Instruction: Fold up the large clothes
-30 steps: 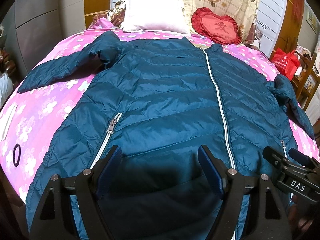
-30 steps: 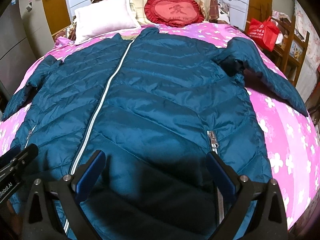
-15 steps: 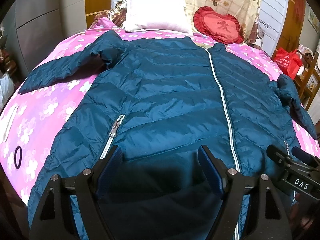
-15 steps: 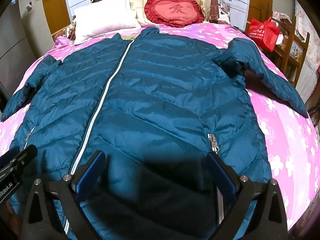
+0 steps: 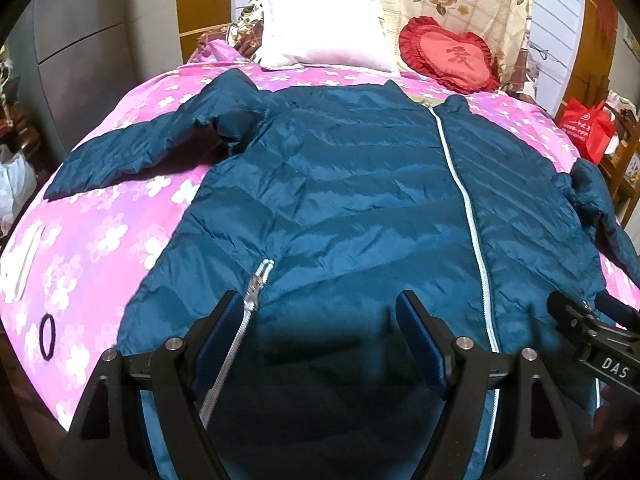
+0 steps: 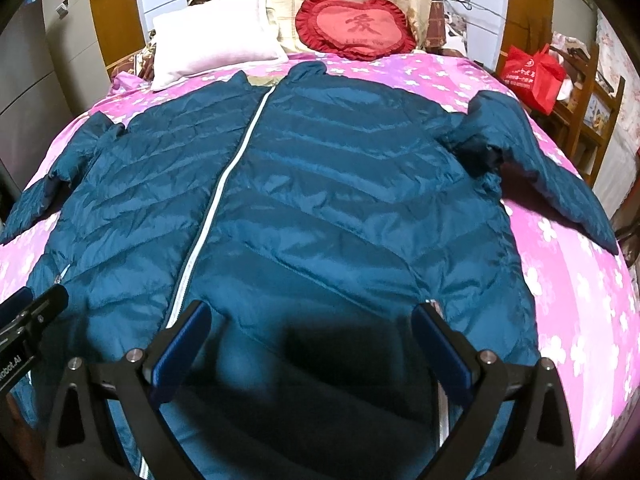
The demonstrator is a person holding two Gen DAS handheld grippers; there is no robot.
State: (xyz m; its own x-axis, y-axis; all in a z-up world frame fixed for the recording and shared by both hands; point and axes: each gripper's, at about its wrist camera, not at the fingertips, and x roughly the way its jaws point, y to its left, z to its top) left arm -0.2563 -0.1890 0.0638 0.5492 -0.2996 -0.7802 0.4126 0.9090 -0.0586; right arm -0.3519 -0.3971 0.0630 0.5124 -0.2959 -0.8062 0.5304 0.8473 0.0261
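Both hand-held grippers, left (image 5: 320, 320) and right (image 6: 312, 332), hang unclenched over my jacket's (image 5: 340, 200) hem, seemingly untouching; next I'd grasp a sleeve (image 5: 132, 152).

Jacket (image 5: 340, 200) lies flat on bed (image 5: 100, 240), front up, collar twd the pillow (image 5: 324, 32) & cushion (image 5: 448, 56) at the far end, pillow left of cushion. Sleeves spread out to both sides; hair tie (image 5: 47, 336) on bed left of hem, bag (image 6: 532, 72) beyond bed's right edge. Left gripper (image 5: 320, 320) & right gripper (image 6: 312, 328) hang over the near hem, side by side.
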